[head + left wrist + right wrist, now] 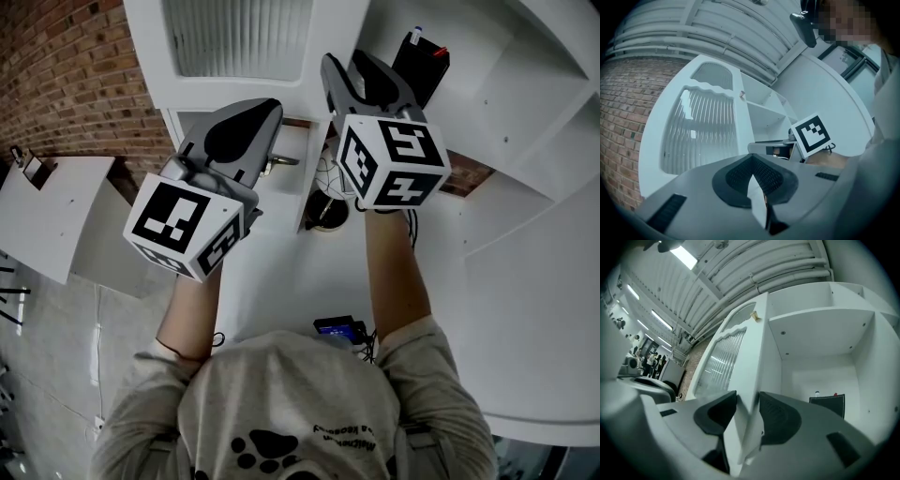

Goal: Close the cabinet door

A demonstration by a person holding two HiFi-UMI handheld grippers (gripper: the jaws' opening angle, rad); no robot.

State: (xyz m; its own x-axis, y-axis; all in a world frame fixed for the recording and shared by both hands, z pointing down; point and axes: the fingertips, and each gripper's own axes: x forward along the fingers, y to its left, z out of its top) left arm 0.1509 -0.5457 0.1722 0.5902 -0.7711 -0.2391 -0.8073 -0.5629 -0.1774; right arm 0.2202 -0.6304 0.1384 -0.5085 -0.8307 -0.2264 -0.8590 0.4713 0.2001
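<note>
The white cabinet door [150,37] with its ribbed glass panel [239,37] stands open at the top of the head view. In the right gripper view the door's edge [752,357] runs straight between the two pads of my right gripper [747,411], which is open around it; I see a thin gap at the left pad. In the head view that right gripper [352,70] reaches up by the door's edge. My left gripper [752,176] is shut with nothing held, its tip [248,117] low beside the door [703,126] near a small metal handle [281,161].
Open white shelves [525,94] lie to the right, with a black case [419,56] in the back of one compartment [827,405]. A brick wall [66,75] and a white board [47,216] are at left. Cables [328,211] and a blue device [339,328] lie below the arms.
</note>
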